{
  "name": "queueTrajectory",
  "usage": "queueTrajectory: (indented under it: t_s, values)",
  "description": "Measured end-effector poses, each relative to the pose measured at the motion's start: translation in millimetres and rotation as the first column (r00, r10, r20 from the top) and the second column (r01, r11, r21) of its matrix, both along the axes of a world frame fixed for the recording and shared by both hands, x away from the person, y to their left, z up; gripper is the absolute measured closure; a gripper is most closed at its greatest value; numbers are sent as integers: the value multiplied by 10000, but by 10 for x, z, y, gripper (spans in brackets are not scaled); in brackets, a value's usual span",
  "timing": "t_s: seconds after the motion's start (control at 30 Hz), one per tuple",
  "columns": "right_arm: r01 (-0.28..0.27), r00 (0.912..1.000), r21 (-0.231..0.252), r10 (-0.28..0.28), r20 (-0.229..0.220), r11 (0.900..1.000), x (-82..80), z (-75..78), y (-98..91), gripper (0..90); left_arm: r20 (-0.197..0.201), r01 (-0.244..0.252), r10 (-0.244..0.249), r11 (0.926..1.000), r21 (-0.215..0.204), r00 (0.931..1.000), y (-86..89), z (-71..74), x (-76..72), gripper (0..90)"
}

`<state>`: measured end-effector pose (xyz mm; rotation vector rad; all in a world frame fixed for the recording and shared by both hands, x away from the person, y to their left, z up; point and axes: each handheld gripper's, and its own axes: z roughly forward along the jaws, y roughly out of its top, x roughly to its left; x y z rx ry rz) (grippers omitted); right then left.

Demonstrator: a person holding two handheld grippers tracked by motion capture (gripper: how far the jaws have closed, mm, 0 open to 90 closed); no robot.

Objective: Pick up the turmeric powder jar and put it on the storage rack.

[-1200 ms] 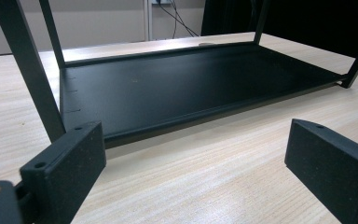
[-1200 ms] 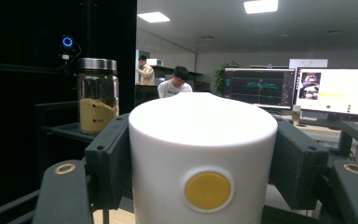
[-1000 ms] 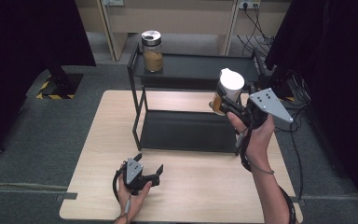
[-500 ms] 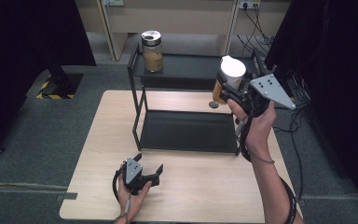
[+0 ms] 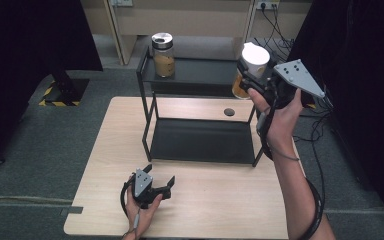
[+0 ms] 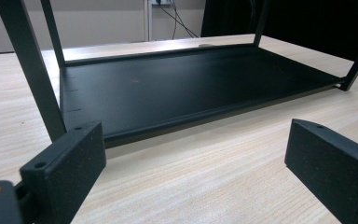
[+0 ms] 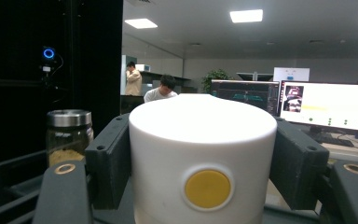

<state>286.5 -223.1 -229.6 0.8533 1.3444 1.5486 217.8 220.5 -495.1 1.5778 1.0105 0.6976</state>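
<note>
Pale wood grain runs across the table, and at its near left edge we see the left gripper resting on the surface in a hand, its jaws standing apart with nothing between them. Ahead of it, the bottom shelf of the black metal rack lies bare, with open tabletop between the jaws and the shelf's front lip. On the upper shelf, toward the left end, stands a glass jar with a silver lid, brown powder inside; we read no label on it. To the right, the right gripper is clamped on the white-lidded jar, held in the air just off the top shelf's right end. Its lid carries a plain yellow round sticker without writing.
</note>
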Motion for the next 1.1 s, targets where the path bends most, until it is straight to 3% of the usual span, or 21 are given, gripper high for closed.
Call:
queueTrajectory:
  t_s: [0.63,1.1]
  values:
    - [676,9975,-202,-680,-208,9975,376,386,246,310,-19,16,-16,10000,1,10000,4,3,3,42]
    - [1392,9868,-373,-1417,-777,9896,717,420,425,310,-12,59,-59,10000,-17,10000,11,0,6,42]
